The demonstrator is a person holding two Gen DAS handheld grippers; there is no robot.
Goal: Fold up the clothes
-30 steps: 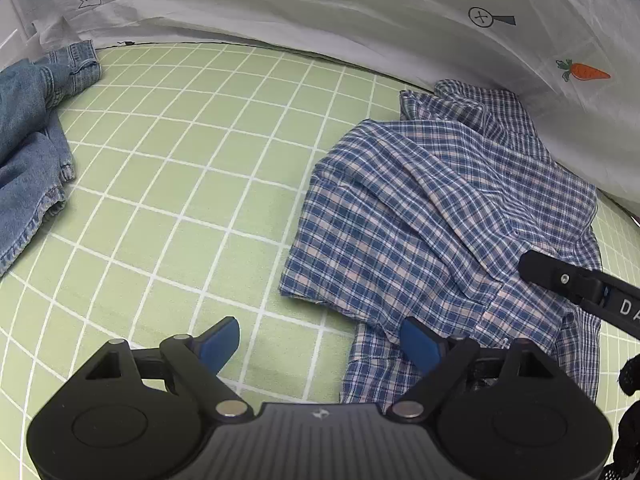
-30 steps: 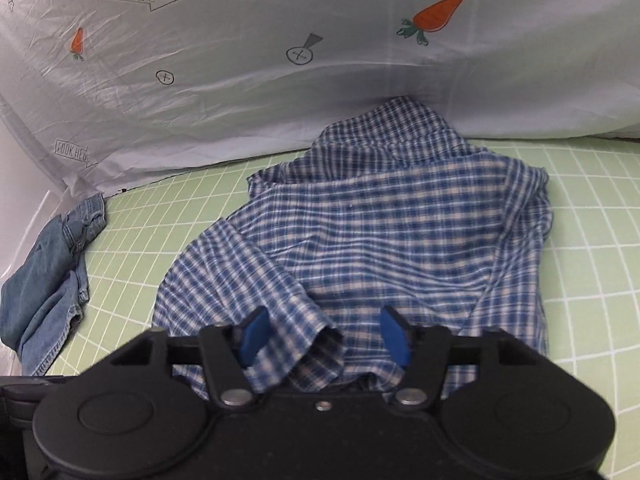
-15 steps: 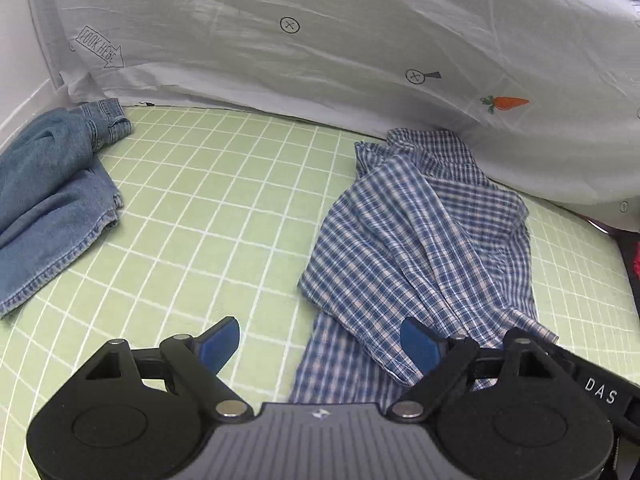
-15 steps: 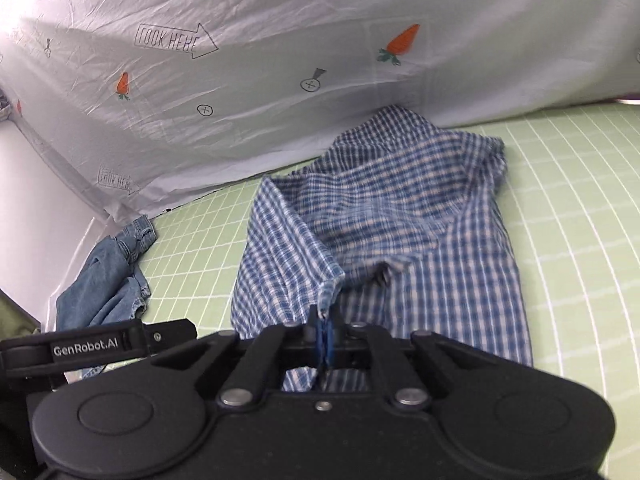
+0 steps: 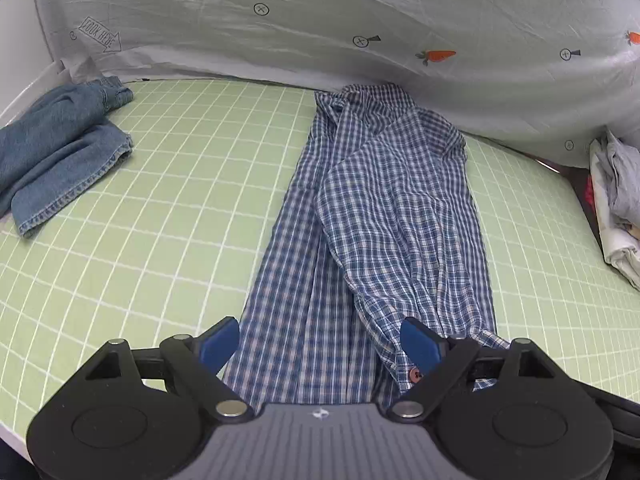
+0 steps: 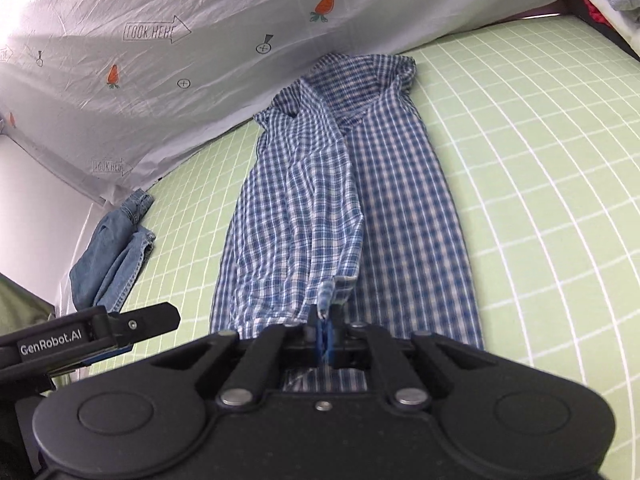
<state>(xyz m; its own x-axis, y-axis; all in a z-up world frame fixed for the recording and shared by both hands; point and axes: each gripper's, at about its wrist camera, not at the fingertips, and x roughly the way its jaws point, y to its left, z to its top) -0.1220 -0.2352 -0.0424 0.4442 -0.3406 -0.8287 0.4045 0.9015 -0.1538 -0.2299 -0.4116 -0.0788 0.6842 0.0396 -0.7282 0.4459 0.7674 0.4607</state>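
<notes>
A blue and white checked shirt (image 5: 384,200) lies stretched lengthwise on the green gridded mat (image 5: 168,200), collar toward the back sheet. One sleeve is folded over its body. My left gripper (image 5: 320,344) is open, its blue pads either side of the shirt's near hem, nothing pinched. In the right wrist view the same shirt (image 6: 340,200) runs away from me, and my right gripper (image 6: 325,336) is shut on a checked cuff edge of the sleeve at the near end. The left gripper's body (image 6: 92,332) shows at the lower left.
Folded blue jeans (image 5: 60,148) lie at the mat's far left, also the jeans (image 6: 116,252) in the right wrist view. A pile of pale cloth (image 5: 616,200) sits off the mat's right edge. A white printed sheet (image 5: 360,20) hangs behind the mat.
The right gripper closed on the sleeve cuff and pulled back, and the shirt went from a crumpled heap to a long stretched strip. Both grippers drew back toward the near edge.
</notes>
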